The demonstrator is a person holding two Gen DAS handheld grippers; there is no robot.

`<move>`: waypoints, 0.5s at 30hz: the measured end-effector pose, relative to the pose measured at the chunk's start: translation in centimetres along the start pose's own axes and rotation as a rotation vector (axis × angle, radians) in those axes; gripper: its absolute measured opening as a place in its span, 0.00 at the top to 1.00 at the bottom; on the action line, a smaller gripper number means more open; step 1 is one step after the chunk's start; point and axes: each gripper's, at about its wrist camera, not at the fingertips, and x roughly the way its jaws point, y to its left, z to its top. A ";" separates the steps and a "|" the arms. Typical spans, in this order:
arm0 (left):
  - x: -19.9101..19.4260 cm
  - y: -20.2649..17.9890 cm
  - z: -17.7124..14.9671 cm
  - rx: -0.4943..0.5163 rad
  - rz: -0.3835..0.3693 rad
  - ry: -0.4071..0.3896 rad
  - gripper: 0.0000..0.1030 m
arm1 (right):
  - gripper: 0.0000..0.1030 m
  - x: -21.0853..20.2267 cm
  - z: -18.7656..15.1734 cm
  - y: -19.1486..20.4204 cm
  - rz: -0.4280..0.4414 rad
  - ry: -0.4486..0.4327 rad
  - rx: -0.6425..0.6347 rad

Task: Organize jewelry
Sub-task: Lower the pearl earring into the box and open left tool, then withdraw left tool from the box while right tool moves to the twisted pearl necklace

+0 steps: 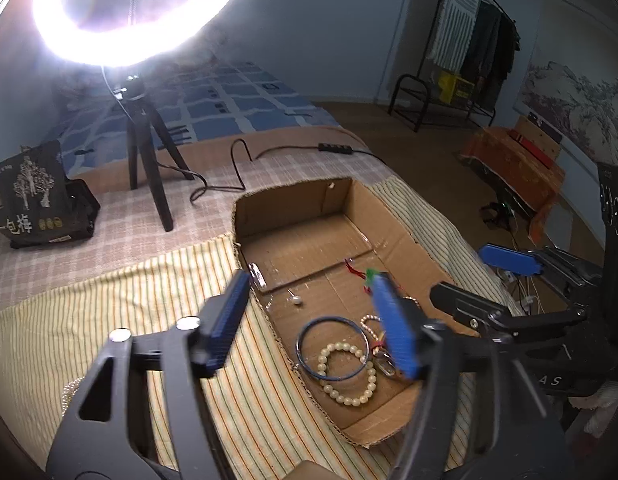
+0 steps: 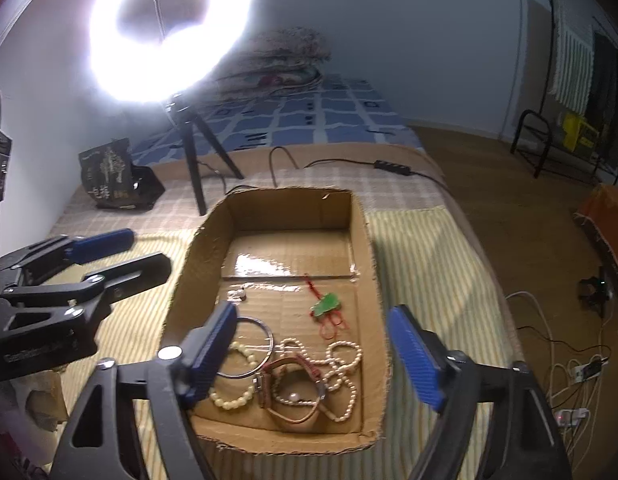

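An open cardboard box (image 1: 405, 236) (image 2: 365, 240) lies on the striped cloth and holds jewelry. Inside are a metal bangle (image 1: 309, 334) (image 2: 265, 332), a pearl bracelet (image 1: 349, 396) (image 2: 233, 402), a pearl necklace (image 2: 345, 364), a watch (image 2: 293, 396), a green pendant on red cord (image 2: 328, 304) and a small pearl earring (image 1: 297, 300) (image 2: 241, 294). My left gripper (image 1: 313, 320) is open and empty above the box's left rim. My right gripper (image 2: 317, 352) is open and empty above the box's near end.
A ring light on a black tripod (image 1: 149, 168) (image 2: 197, 168) stands behind the box with its cable (image 1: 245, 160) and switch (image 2: 391, 167). A black bag (image 1: 33, 196) (image 2: 113, 176) sits at the far left. A pearl strand (image 1: 69, 392) lies on the cloth left of the box.
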 end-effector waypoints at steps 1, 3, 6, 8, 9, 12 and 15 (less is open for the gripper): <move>-0.1 0.1 0.1 -0.001 0.003 -0.002 0.31 | 0.09 0.0 0.1 0.0 -0.009 -0.003 0.000; -0.2 0.2 0.2 -0.003 0.007 0.000 0.31 | 0.06 0.1 0.1 0.0 -0.025 -0.004 -0.003; -0.2 0.2 0.2 -0.002 0.011 0.003 0.31 | 0.04 0.1 0.1 0.1 -0.043 -0.003 -0.009; -0.2 0.2 0.2 0.003 0.012 0.008 0.31 | 0.03 0.1 0.2 0.1 -0.049 -0.002 -0.009; -0.2 0.2 0.1 0.005 0.012 0.009 0.31 | 0.02 0.1 0.2 0.1 -0.049 -0.002 -0.009; -0.5 0.1 0.1 0.008 0.010 0.009 0.31 | 0.00 0.0 0.2 0.2 -0.051 -0.004 -0.010; -1.1 0.1 0.1 0.012 0.013 0.006 0.31 | 0.00 -0.2 0.2 0.4 -0.054 -0.005 -0.012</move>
